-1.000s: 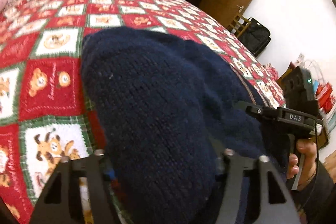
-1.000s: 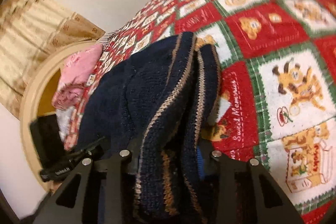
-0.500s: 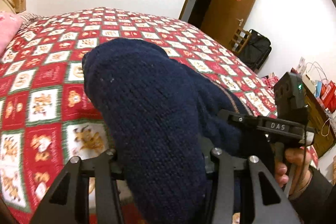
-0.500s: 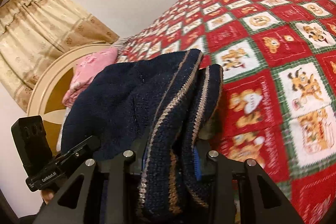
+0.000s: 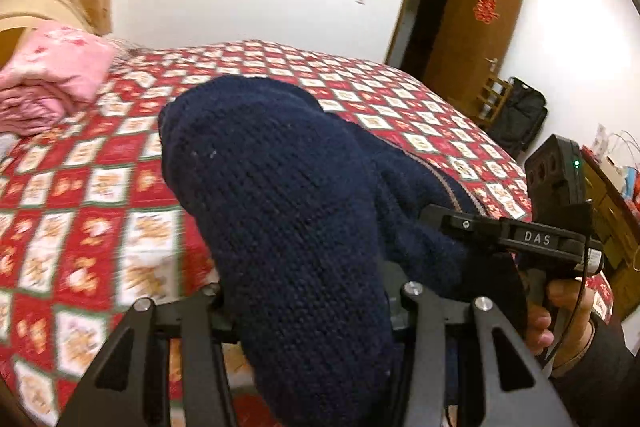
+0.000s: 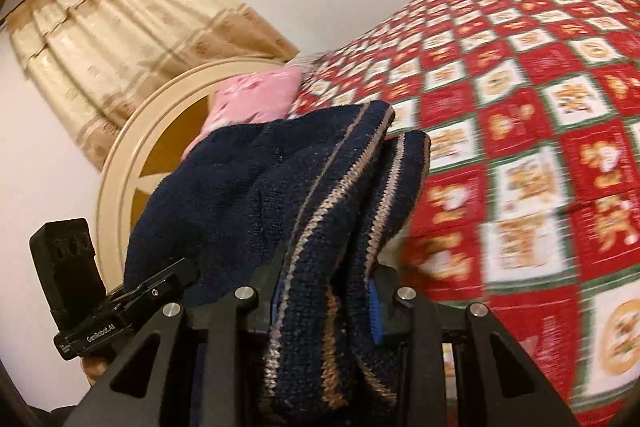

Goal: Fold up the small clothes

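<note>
Left wrist: our left gripper (image 5: 312, 301) clamps the navy sweater (image 5: 280, 211), now raised higher off the red quilt (image 5: 80, 187). Right wrist: our right gripper (image 6: 326, 301) pinches its striped hem (image 6: 340, 211), likewise lifted, ready for refolding.

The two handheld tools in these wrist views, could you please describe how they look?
Both are matte black, with angular fingers cut by triangular openings and fastened with silver screws. The right tool is marked "DAS", has a boxy module with a green light, a thin black cable, and a dark sleeve below. The left tool bears small white lettering. Blue pads line the right's fingers.
</note>
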